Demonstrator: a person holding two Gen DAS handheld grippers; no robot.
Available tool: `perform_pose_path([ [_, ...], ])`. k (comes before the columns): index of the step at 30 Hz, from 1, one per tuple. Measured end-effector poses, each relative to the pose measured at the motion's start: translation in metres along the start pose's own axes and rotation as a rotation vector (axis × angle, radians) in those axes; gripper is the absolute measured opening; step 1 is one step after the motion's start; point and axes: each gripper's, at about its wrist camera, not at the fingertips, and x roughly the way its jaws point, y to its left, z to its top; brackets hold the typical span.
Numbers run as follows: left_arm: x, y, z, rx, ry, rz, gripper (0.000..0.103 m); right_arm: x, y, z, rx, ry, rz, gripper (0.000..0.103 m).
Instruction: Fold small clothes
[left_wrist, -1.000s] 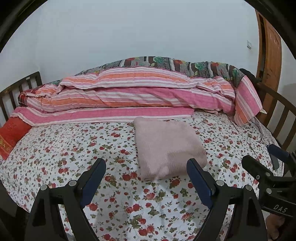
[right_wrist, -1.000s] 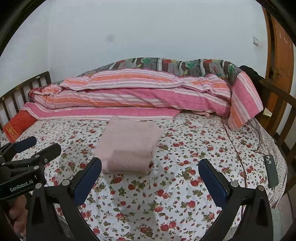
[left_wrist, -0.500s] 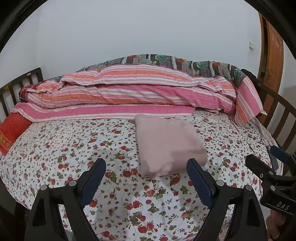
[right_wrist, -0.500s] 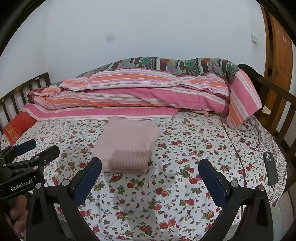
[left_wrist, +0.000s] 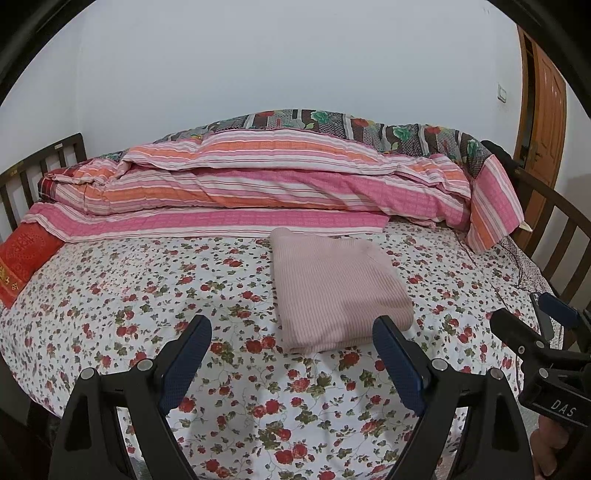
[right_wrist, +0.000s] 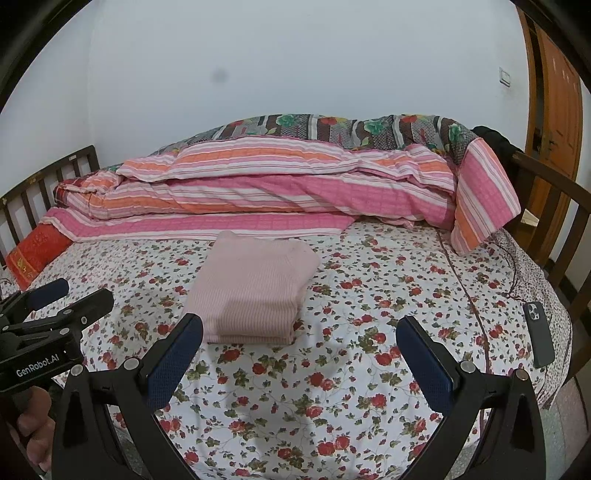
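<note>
Lying folded on the bedsheet (left_wrist: 110, 295), pink garment (left_wrist: 336, 288) just beyond both spread, empty grippers (left_wrist: 291, 362) (right_wrist: 299, 354).

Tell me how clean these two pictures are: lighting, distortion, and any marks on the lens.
Left wrist view: soft even light, faint shadows on the floral sheet, strong fisheye bending with dark corners, the pink folded garment sharp. Right wrist view: same light and bending, plus a dim grey smudge on the wall, perhaps a lens mark.

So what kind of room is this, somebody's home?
Most likely a home bedroom. There is a bed with a flowered sheet, a striped quilt heaped along the wall, and a folded pink garment lying on the sheet. A wooden door stands at the right.
</note>
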Motion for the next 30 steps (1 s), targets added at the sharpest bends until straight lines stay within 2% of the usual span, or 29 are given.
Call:
perform_pose_path([
  [30, -0.0007, 0.0031, 0.0003, -0.002, -0.003, -0.004, 0.089, -0.0019, -0.0020, 0.0004, 0.004, -0.003, -0.003, 0.102],
])
